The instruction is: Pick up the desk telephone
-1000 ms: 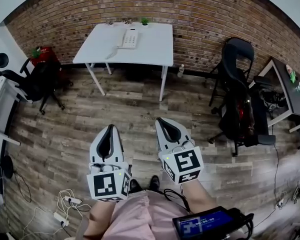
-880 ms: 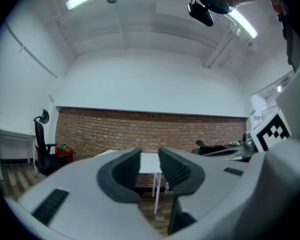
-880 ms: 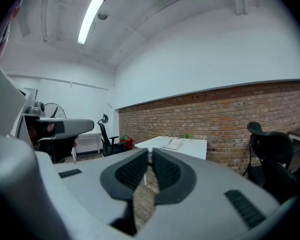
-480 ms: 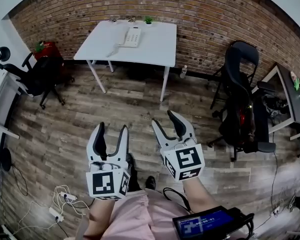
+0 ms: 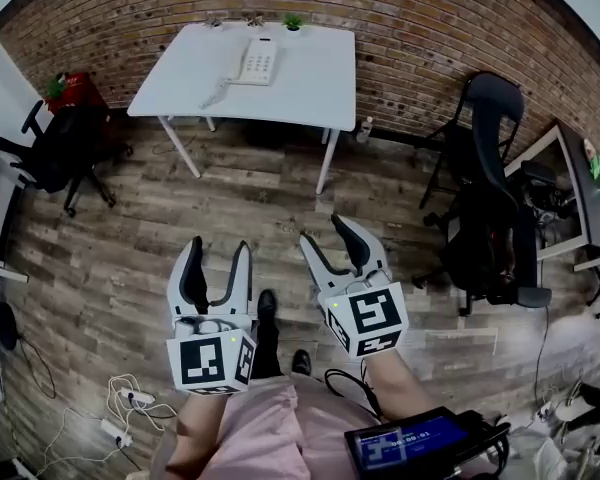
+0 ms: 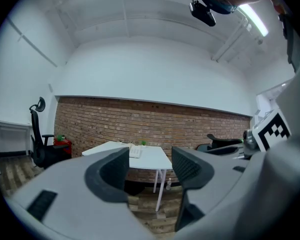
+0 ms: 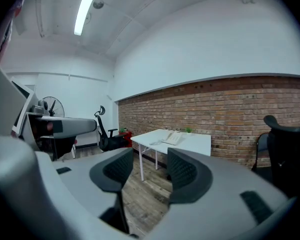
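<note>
White desk telephone (image 5: 257,61) on far table (image 5: 310,83); left gripper (image 5: 217,253), right gripper (image 5: 327,231) spread, empty, pre-opened for pickup.

The telephone (image 5: 257,61) is sitting on the table (image 5: 310,83) at twelve o'clock, before the wall (image 5: 430,28); a chair (image 5: 490,203) is standing at two o'clock.

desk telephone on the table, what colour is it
White, matching the table; the desk telephone shows best in the head view.

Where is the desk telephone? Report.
Head view, top centre: the desk telephone lies on the white table by the brick wall, left of the green plant.
</note>
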`<state>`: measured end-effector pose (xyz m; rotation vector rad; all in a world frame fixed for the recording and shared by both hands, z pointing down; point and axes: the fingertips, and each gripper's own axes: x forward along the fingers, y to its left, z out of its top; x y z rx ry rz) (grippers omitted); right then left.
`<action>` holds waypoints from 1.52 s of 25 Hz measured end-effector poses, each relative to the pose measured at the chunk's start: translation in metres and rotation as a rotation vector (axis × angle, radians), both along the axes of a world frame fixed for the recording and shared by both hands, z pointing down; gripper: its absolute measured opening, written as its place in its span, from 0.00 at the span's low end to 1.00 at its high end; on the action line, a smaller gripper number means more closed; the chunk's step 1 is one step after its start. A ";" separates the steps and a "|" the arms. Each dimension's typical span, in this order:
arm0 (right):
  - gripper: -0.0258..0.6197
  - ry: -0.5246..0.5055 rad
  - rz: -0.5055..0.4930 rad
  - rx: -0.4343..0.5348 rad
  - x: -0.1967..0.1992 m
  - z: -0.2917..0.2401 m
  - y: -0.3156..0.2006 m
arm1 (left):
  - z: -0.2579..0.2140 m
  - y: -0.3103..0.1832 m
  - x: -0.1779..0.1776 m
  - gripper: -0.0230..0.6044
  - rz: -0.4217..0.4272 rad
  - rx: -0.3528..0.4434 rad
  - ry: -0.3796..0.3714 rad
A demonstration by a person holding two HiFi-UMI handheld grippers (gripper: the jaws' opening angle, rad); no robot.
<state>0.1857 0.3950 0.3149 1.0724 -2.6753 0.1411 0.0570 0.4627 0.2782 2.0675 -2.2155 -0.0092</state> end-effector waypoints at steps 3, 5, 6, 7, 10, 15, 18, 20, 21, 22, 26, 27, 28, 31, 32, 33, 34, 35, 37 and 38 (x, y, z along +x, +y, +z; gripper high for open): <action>0.38 0.012 0.009 -0.014 -0.023 0.007 -0.034 | 0.008 -0.036 -0.025 0.47 0.012 -0.014 0.013; 0.38 0.018 0.015 -0.020 -0.038 0.010 -0.056 | 0.013 -0.061 -0.040 0.47 0.021 -0.027 0.020; 0.38 0.020 0.016 -0.021 -0.046 0.010 -0.067 | 0.014 -0.073 -0.047 0.47 0.026 -0.029 0.022; 0.38 0.022 0.017 -0.020 -0.053 0.010 -0.077 | 0.013 -0.084 -0.054 0.47 0.031 -0.027 0.022; 0.38 0.029 0.023 -0.013 -0.073 0.007 -0.103 | 0.005 -0.114 -0.071 0.47 0.047 -0.012 0.010; 0.38 0.025 0.031 0.038 -0.104 -0.014 -0.146 | -0.016 -0.158 -0.104 0.47 0.051 0.039 0.000; 0.38 0.015 0.040 0.066 -0.119 -0.025 -0.169 | -0.024 -0.181 -0.121 0.47 0.056 0.061 -0.009; 0.38 0.011 0.052 0.069 -0.125 -0.026 -0.182 | -0.024 -0.194 -0.129 0.47 0.064 0.059 -0.012; 0.38 0.011 0.059 0.067 -0.128 -0.025 -0.187 | -0.023 -0.200 -0.133 0.47 0.069 0.054 -0.013; 0.38 0.013 0.064 0.063 -0.130 -0.023 -0.191 | -0.021 -0.206 -0.136 0.47 0.073 0.047 -0.012; 0.38 0.020 0.083 0.039 -0.132 -0.015 -0.207 | -0.006 -0.224 -0.140 0.47 0.095 -0.001 -0.006; 0.38 0.018 0.092 0.034 -0.130 -0.013 -0.212 | -0.002 -0.228 -0.139 0.47 0.102 -0.012 -0.006; 0.38 0.016 0.102 0.031 -0.128 -0.012 -0.218 | 0.001 -0.233 -0.138 0.47 0.109 -0.020 -0.005; 0.38 0.014 0.121 0.013 -0.125 -0.002 -0.231 | 0.014 -0.243 -0.139 0.47 0.120 -0.050 -0.005; 0.38 0.014 0.124 0.003 -0.125 0.003 -0.234 | 0.019 -0.245 -0.139 0.47 0.121 -0.062 -0.005; 0.38 0.014 0.126 -0.006 -0.125 0.008 -0.238 | 0.024 -0.248 -0.140 0.47 0.122 -0.072 -0.005; 0.38 0.013 0.128 -0.012 -0.126 0.012 -0.243 | 0.028 -0.253 -0.140 0.47 0.124 -0.078 -0.005; 0.38 0.011 0.129 -0.012 -0.126 0.014 -0.249 | 0.031 -0.258 -0.140 0.47 0.127 -0.081 -0.005; 0.38 0.004 0.131 -0.004 -0.128 0.014 -0.264 | 0.035 -0.272 -0.140 0.47 0.130 -0.084 -0.007; 0.38 0.000 0.130 -0.001 -0.130 0.014 -0.272 | 0.037 -0.279 -0.141 0.47 0.132 -0.087 -0.011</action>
